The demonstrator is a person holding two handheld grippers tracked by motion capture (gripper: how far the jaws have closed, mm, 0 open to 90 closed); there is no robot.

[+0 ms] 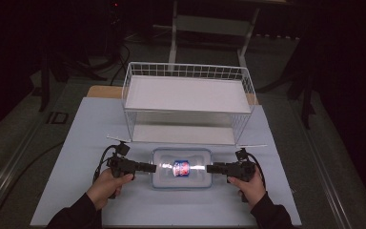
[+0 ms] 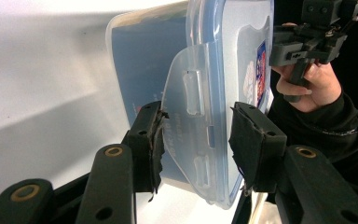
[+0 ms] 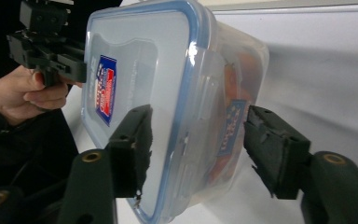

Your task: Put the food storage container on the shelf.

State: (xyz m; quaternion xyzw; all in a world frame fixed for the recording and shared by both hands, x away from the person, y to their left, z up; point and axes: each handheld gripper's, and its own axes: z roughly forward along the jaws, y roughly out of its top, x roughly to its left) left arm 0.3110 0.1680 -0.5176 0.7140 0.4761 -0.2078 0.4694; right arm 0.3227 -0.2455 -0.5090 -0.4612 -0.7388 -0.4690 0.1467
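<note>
box: clear lidded container (image 1: 181, 168) sits on the white table (image 1: 76, 191), right in front of the wire basket (image 1: 188, 102)
long axis: runs 9 to 3
left gripper (image 1: 148, 167): at its 9 end, jaws straddling the side latch flap (image 2: 191, 121), one pad touching, not clamped
right gripper (image 1: 213, 168): at 3, jaws gaping around the end, no contact
nearer: pretty much a tie

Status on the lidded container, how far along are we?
Done: lid sits on the plastic container on the table, in front of the wire basket. In hand: left gripper brackets a side latch flap, right gripper straddles the opposite end; neither visibly clamps. Left: gripping, then whatever move follows.
</note>
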